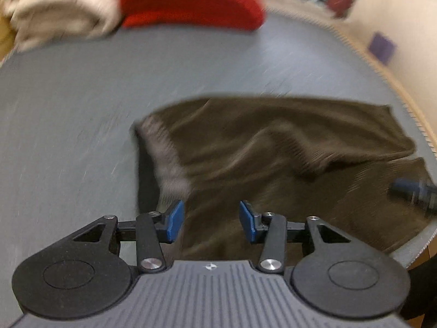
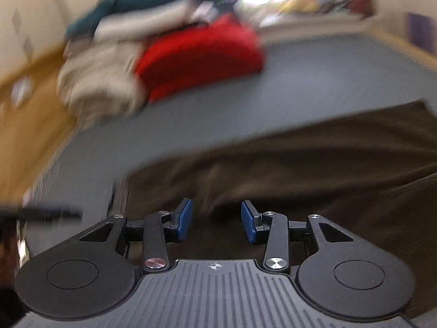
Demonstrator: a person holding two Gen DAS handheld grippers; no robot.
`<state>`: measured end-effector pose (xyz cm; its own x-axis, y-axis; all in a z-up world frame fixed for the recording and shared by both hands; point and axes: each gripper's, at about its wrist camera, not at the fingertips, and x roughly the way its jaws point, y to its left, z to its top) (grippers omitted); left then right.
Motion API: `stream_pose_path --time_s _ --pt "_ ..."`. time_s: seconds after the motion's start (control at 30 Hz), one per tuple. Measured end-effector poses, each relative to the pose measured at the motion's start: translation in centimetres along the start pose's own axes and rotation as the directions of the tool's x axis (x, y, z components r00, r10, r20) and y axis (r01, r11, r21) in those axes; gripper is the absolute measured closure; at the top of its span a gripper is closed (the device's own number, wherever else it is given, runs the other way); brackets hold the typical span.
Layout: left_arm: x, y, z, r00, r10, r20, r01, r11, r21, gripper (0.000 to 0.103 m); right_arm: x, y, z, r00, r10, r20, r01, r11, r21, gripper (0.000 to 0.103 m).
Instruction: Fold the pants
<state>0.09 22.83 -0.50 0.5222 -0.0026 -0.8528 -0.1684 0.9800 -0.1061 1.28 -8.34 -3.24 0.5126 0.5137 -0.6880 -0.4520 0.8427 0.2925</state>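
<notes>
Dark brown pants (image 1: 273,142) lie folded over on a grey mat (image 1: 68,109), with a lighter waistband edge at their left end. My left gripper (image 1: 211,224) hovers above the near left part of the pants, open, with nothing between its blue pads. A blurred blue and black shape at the right edge, over the pants, is my right gripper (image 1: 412,191). In the right wrist view, the right gripper (image 2: 215,222) stands open above the pants (image 2: 300,158), its pads apart with only cloth below. Both views are motion-blurred.
A red folded garment (image 1: 191,2) and a beige one (image 1: 60,8) sit at the mat's far edge, with a teal garment (image 2: 131,2) behind them. A wooden surface (image 2: 27,136) borders the mat on the left. Bare mat stretches between the pants and the pile.
</notes>
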Motion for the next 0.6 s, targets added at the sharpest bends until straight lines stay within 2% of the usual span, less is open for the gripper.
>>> stream_pose_path --time_s 0.13,0.2,0.27,0.37,0.43,0.53,0.6 --pt "1.2 3.2 -0.6 0.994 0.058 -0.093 -0.064 0.996 -0.056 0.052 4.3 5.4 -3.3 0.989 0.02 -0.148 -0.055 0.97 -0.238 0.061" --pt "1.5 3.9 -0.7 0.991 0.077 -0.113 -0.085 0.994 -0.065 0.049 5.4 7.1 -4.8 0.982 0.023 -0.186 -0.081 0.947 -0.312 0.061" --pt "1.9 4.5 -0.7 0.988 0.079 -0.132 -0.088 0.994 -0.063 0.038 6.0 8.5 -5.7 0.977 0.036 -0.212 -0.114 0.923 -0.369 0.061" --pt "2.9 4.9 -1.1 0.982 0.092 -0.165 -0.099 0.994 -0.039 0.03 6.5 10.3 -7.1 0.972 0.047 -0.232 -0.149 0.883 -0.445 0.06" --pt "3.6 5.2 -1.2 0.979 0.101 -0.18 -0.108 0.994 -0.03 0.026 7.0 11.3 -7.7 0.964 0.055 -0.261 -0.179 0.86 -0.478 0.051" --pt "4.7 6.5 -2.1 0.984 0.053 -0.169 -0.068 0.994 -0.08 0.02 8.3 12.2 -8.8 0.949 0.05 -0.312 -0.219 0.816 -0.535 0.047" --pt "6.1 7.2 -2.8 0.978 0.023 -0.208 -0.046 0.993 -0.106 0.02 9.0 12.8 -9.6 0.947 0.028 -0.32 -0.219 0.784 -0.58 0.047"
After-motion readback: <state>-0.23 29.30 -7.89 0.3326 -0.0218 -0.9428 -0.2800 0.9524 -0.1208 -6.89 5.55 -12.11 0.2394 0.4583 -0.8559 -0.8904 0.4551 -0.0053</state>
